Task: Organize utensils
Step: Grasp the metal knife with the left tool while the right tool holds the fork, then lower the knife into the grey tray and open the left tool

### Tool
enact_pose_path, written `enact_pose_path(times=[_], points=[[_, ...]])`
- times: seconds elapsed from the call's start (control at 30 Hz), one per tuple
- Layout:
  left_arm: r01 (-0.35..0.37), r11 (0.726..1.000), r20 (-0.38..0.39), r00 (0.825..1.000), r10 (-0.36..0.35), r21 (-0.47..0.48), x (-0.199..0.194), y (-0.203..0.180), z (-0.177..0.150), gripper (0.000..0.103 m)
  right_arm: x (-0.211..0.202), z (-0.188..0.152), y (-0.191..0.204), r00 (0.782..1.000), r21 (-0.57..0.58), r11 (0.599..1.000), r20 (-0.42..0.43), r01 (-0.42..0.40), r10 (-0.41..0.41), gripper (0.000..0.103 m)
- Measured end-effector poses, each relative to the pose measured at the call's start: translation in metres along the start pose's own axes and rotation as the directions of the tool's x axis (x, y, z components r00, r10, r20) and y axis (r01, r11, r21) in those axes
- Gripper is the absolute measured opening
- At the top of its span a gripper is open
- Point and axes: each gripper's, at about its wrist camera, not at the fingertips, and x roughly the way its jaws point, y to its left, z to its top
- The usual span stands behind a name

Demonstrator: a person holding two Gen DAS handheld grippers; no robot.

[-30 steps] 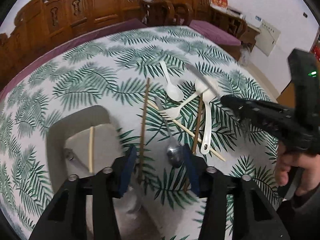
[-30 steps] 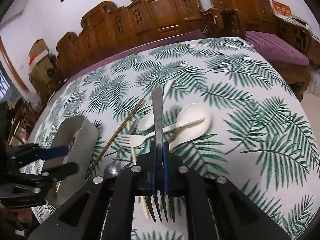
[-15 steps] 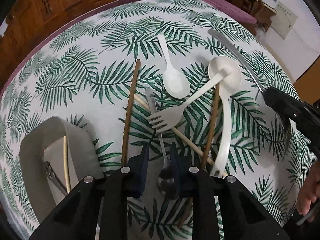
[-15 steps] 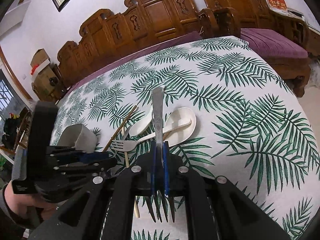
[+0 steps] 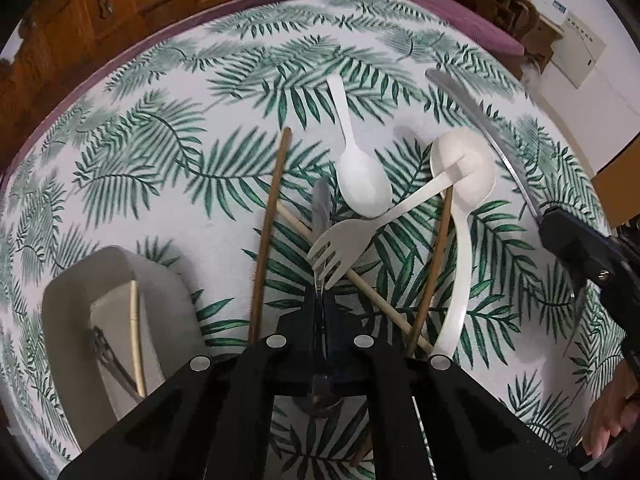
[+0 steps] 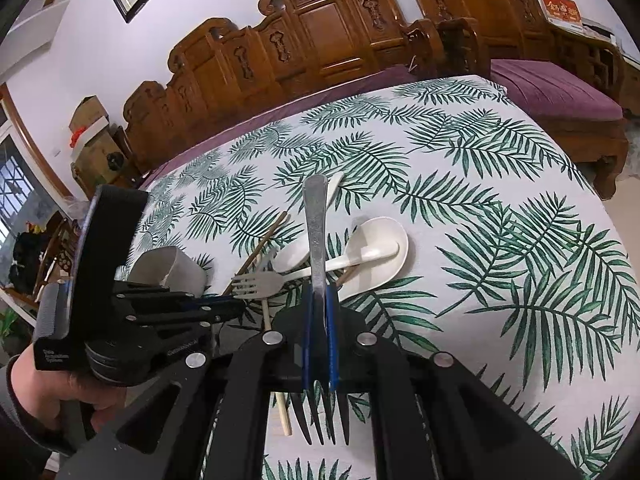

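The left gripper [image 5: 320,312] has its fingers closed on the neck of a metal spoon [image 5: 322,216] low in the centre of the left wrist view. The spoon's long axis runs straight up the frame from the fingers, its handle passing under the tines of a white plastic fork [image 5: 340,246] and across a pale chopstick [image 5: 352,280] — so any lift, I judge, has to draw the handle out from beneath that fork. The bowl end sits below the fingers, mostly hidden by the gripper body. The spoon looks dull grey steel, slim and flat-handled, with faint stamped marks near the neck.

The grey holder [image 5: 68,312] stands on the bench at the lower left of the same view, just beside the left gripper, already holding a pale stick and a metal piece. That makes the left hand the nearer one to it.

The right gripper [image 6: 318,316] has its fingers clamped on a metal fork [image 6: 314,232], handle pointing up the frame, dark tines hanging below — clear of the pile.
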Motion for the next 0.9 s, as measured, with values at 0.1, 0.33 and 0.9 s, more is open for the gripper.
enact_pose_path(times=[0.1, 0.33, 0.9], points=[[0.002, 1.0, 0.045, 0.999, -0.002, 0.005, -0.014, -0.001, -0.002, 0.003, -0.002, 0.0, 0.002, 1.0, -0.005, 1.0, 0.002, -0.01, 0.01, 0.008], [0.032, 0.999, 0.133, 0.99, -0.034, 0.014, -0.049, -0.003, -0.017, 0.003, -0.005, 0.001, 0.008, 1.0, -0.014, 1.0, 0.012, -0.026, 0.027, 0.008], [0.041, 0.999, 0.213, 0.976, -0.043, 0.013, -0.112, 0.018, -0.059, 0.003, -0.013, -0.012, 0.06, 0.999, -0.115, 0.993, 0.018, -0.034, 0.037, 0.008]])
